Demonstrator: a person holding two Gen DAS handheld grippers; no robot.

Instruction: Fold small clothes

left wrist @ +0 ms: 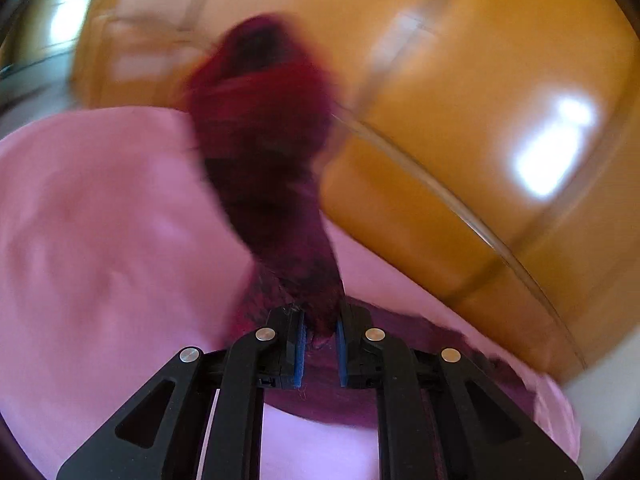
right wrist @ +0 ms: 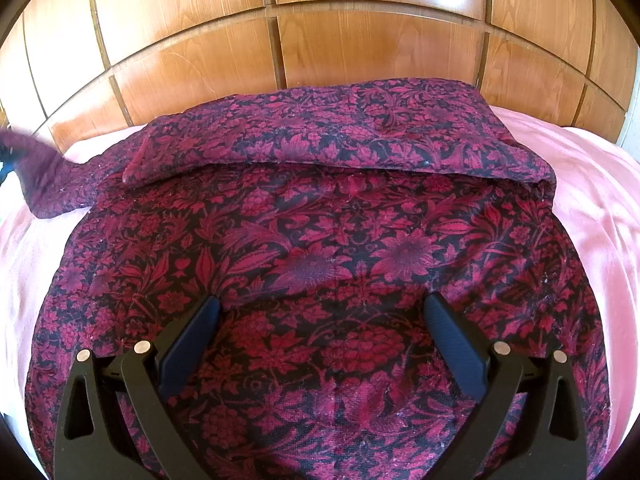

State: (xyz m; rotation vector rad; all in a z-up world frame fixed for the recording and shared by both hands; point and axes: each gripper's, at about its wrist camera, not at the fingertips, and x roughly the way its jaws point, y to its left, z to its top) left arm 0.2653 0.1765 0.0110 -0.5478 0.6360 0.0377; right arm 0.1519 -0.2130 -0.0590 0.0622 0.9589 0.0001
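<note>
Where pinched, sleeve [left wrist: 264,152] lengthwise upward.

Your cloth [right wrist: 320,248] is dark red with black flowers and leaves all over it. It lies spread flat on the pink cover, and its far edge is folded back over itself. One corner [left wrist: 264,152] at the left is lifted up, looking blurry.

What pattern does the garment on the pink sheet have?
Crimson floral print on black fabric garment, clearest in the right wrist view.
</note>
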